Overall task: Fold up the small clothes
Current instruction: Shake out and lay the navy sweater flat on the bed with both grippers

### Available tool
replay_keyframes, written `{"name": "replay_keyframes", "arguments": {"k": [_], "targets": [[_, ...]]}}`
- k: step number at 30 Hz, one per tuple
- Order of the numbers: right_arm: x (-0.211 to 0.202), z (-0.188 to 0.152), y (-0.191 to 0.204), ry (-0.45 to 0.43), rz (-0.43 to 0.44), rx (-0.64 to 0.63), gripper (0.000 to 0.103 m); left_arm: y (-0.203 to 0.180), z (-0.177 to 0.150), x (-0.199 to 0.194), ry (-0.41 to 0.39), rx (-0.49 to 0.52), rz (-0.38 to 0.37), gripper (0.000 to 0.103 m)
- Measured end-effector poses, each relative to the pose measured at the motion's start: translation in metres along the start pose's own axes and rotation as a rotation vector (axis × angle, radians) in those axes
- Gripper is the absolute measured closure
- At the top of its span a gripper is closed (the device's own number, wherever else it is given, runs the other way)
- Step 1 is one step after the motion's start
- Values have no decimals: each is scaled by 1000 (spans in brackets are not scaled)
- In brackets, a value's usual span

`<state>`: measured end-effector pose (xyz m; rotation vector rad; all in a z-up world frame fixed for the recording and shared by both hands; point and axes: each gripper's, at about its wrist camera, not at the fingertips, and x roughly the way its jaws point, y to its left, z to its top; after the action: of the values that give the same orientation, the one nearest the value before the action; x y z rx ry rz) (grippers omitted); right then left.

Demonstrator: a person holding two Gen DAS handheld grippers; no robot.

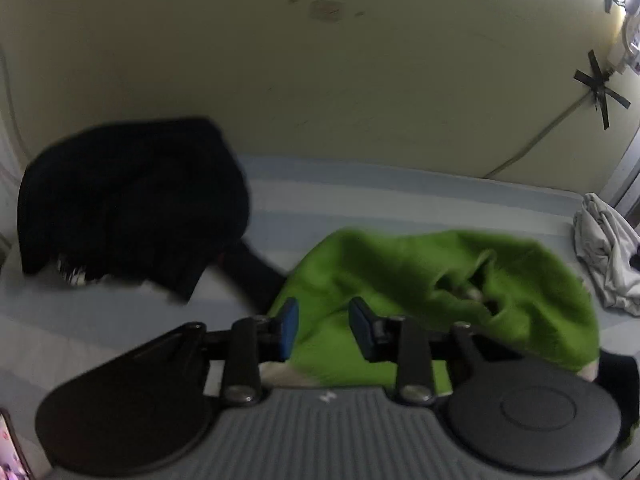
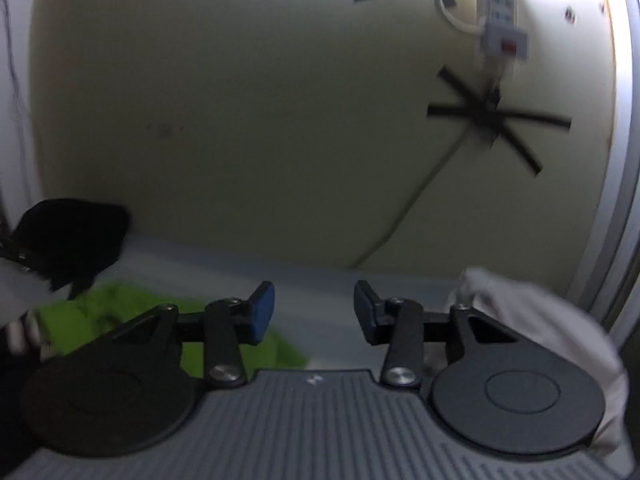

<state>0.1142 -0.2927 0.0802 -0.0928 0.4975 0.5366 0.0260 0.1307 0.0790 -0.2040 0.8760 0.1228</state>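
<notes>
A crumpled bright green garment (image 1: pixel 440 292) lies on the pale blue striped bed (image 1: pixel 360 200). My left gripper (image 1: pixel 323 330) is open just above the garment's near left part, its blue pads apart with nothing between them. The green garment also shows in the right wrist view (image 2: pixel 100 320), at lower left. My right gripper (image 2: pixel 314 312) is open and empty above the bed, to the right of the green garment. A white garment (image 2: pixel 540 320) lies bunched beside its right finger.
A pile of black clothes (image 1: pixel 128 204) sits at the back left of the bed, seen also in the right wrist view (image 2: pixel 72 236). The white garment (image 1: pixel 608 252) lies at the bed's right edge. A yellowish wall (image 1: pixel 320 60) with taped cable stands behind.
</notes>
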Motion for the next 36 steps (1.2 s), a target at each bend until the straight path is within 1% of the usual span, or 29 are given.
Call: {"name": "replay_keyframes", "arguments": {"k": [1, 2, 3, 4, 5, 7, 8, 10, 13, 15, 16, 17, 18, 19, 20, 21, 22, 24, 25, 27, 28, 29, 30, 31, 32, 34, 35, 36], "targets": [[2, -4, 1, 6, 13, -16, 54, 4, -5, -2, -19, 10, 0, 65], [4, -10, 2, 9, 23, -39, 49, 5, -8, -4, -43, 29, 7, 60], [5, -14, 3, 11, 26, -59, 46, 1, -9, -6, -70, 58, 18, 50], [11, -16, 5, 17, 27, -80, 40, -6, -11, -8, -93, 94, 27, 41], [17, -18, 6, 24, 26, -88, 36, -11, -14, -11, -111, 128, 32, 38], [36, -22, 7, 52, 22, -75, 34, -26, -16, -6, -124, 187, 24, 27], [45, -23, 7, 65, 23, -59, 34, -33, -17, -1, -127, 215, 23, 26], [52, -41, 4, 82, 32, -18, 34, -48, -19, 12, -130, 282, 35, 26], [64, -32, 15, 84, 87, 14, 34, -79, -21, 38, -120, 392, 54, 26], [57, -45, 11, 91, 102, 8, 29, -100, -28, 55, -119, 495, 95, 26], [66, -44, 17, 107, 102, -6, 22, -109, -31, 65, -107, 540, 127, 26], [70, -45, 20, 123, 90, -11, 19, -116, -32, 78, -77, 570, 161, 30], [80, -47, 23, 148, 85, -13, 19, -120, -35, 89, -37, 588, 187, 60], [92, -50, 27, 188, 95, -9, 28, -122, -34, 100, 7, 596, 204, 85], [105, -54, 31, 234, 117, -2, 78, -123, -32, 103, 15, 596, 206, 85], [112, -54, 32, 248, 130, 12, 93, -124, -27, 99, -1, 596, 200, 87], [110, -50, 32, 204, 123, 24, 95, -123, -19, 92, -28, 584, 197, 88], [97, -31, 24, 50, 105, 70, 95, -119, 10, 70, -121, 512, 202, 88], [94, -17, 15, -27, 84, 136, 95, -113, 30, 59, -170, 445, 200, 88], [99, 4, 1, -128, 44, 270, 95, -99, 71, 47, -272, 277, 200, 87], [109, 12, -2, -161, 10, 323, 94, -96, 86, 52, -314, 232, 278, 83], [121, 17, 0, -155, -34, 334, 89, -95, 98, 64, -309, 215, 434, 83], [134, 20, 3, -108, -76, 320, 81, -92, 105, 79, -254, 212, 565, 80], [149, 20, 8, -25, -115, 290, 66, -85, 107, 86, -198, 207, 596, 80], [152, 17, 11, 1, -122, 272, 65, -76, 102, 84, -174, 186, 553, 79], [132, 5, 8, -42, -59, 252, 66, -58, 79, 64, -176, 150, 416, 77], [116, -4, 4, -58, -31, 241, 62, -52, 65, 54, -167, 149, 359, 73], [99, -14, -3, -50, -22, 228, 58, -46, 50, 46, -141, 156, 301, 52]]}}
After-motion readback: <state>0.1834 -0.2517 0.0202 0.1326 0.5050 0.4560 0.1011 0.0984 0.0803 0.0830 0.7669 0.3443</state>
